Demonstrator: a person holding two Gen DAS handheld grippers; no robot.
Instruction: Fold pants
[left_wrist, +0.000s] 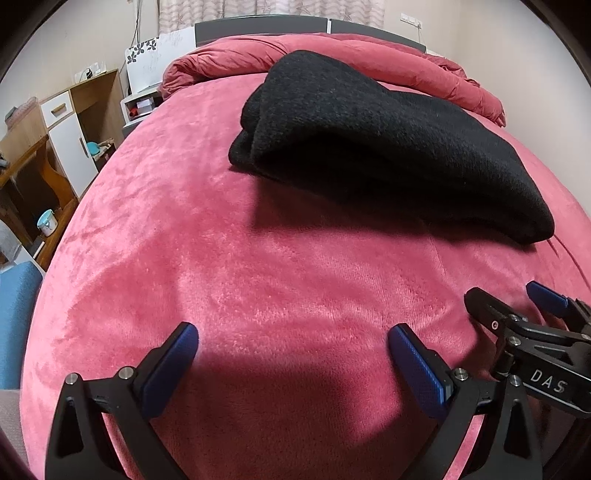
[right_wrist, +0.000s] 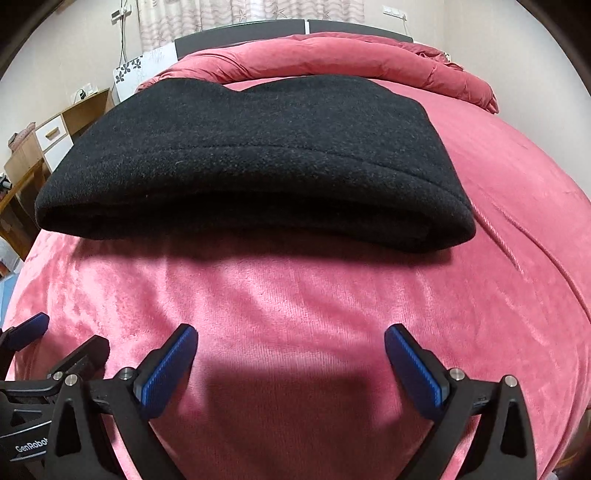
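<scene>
On the pink bed (right_wrist: 295, 295), folded black pants (right_wrist: 255, 162) lie untouched; both hand-held grippers (left_wrist: 293, 350) (right_wrist: 291, 350) are released. Any further nudge could undo the fold.

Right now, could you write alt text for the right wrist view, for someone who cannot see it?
Black pants lie folded into a thick bundle on a pink bed cover. Nearest the camera, the right gripper is wide open and empty above the cover, short of the pants. A rolled pink quilt lies behind.
</scene>
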